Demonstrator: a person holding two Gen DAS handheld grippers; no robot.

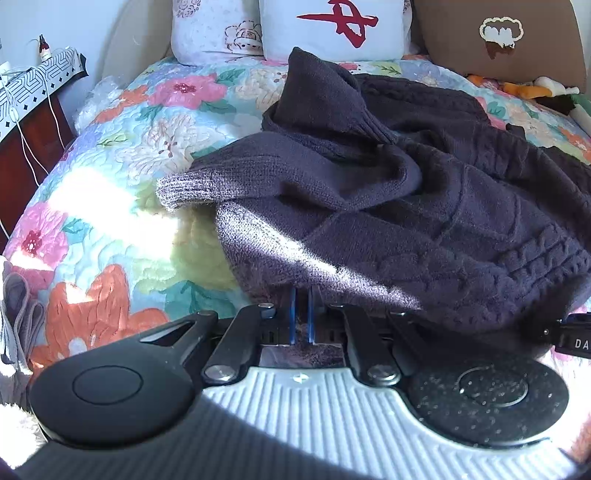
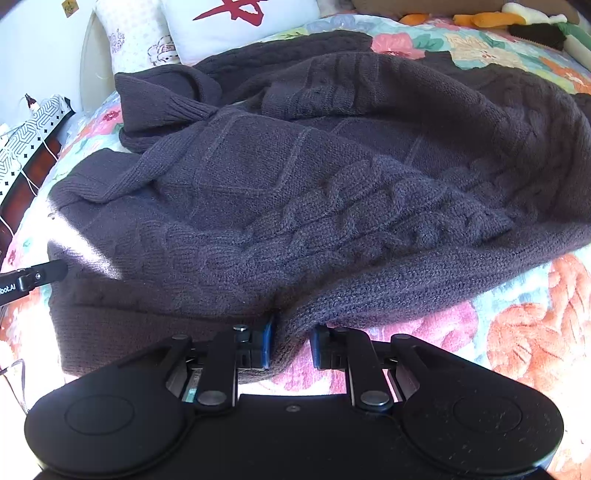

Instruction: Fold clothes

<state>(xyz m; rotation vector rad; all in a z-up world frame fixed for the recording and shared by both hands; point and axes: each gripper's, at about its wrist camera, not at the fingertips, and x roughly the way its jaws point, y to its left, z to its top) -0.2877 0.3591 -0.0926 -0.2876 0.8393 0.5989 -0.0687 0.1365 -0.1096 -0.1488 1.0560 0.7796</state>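
Note:
A dark purple cable-knit sweater (image 1: pixel 406 192) (image 2: pixel 295 184) lies bunched on a floral quilt (image 1: pixel 110 221), one ribbed sleeve cuff (image 1: pixel 184 184) pointing left. My left gripper (image 1: pixel 303 306) is shut on the sweater's near edge, with knit fabric pinched between its blue pads. In the right wrist view my right gripper (image 2: pixel 291 343) stands at the sweater's near hem; its blue pads (image 2: pixel 267 343) are apart, and a fold of the hem hangs loosely between them. The tip of the left gripper (image 2: pixel 33 280) shows at the sweater's left edge.
Two white pillows (image 1: pixel 332 26) and a brown cushion (image 1: pixel 498 37) line the head of the bed. Plush toys (image 2: pixel 517 22) lie at the far right. A nightstand (image 1: pixel 29 85) with white cables stands left of the bed. Grey cloth (image 1: pixel 18 314) lies at the left edge.

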